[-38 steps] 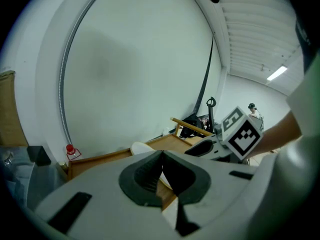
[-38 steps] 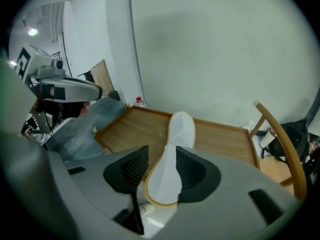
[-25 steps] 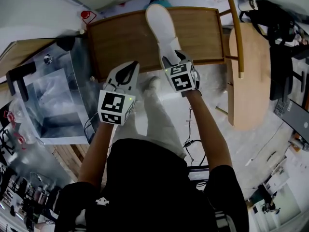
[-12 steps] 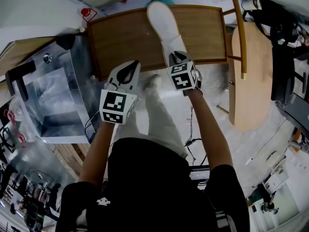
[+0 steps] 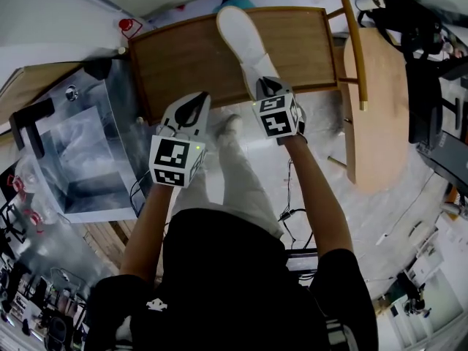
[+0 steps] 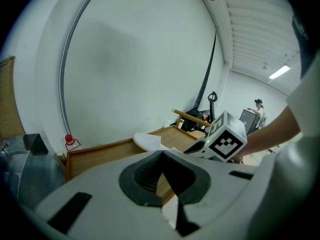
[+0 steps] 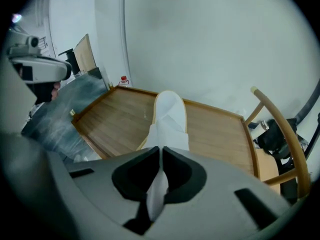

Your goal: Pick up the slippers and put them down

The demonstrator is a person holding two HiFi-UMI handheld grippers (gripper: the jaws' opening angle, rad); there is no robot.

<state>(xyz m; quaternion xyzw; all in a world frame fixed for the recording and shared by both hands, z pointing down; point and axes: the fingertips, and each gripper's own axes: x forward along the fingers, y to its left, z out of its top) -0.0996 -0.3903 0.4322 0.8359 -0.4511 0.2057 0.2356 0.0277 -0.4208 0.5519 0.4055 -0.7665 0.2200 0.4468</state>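
Your right gripper [image 7: 161, 153] has just been closing and now pinches the slipper's [image 7: 170, 111] near end on the table [image 7: 115, 119]. Your left gripper [image 6: 162, 156] is pressed together, empty. Lift gently, keeping grip firm.

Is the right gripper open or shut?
Shut: the right gripper has just been closing its jaws and pinches the slipper at its near end.

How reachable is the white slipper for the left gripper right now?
Probably yes: only bare table lies between the left gripper and the slipper. But the left jaws are shut, and the right gripper has just been closing on the slipper's near end.
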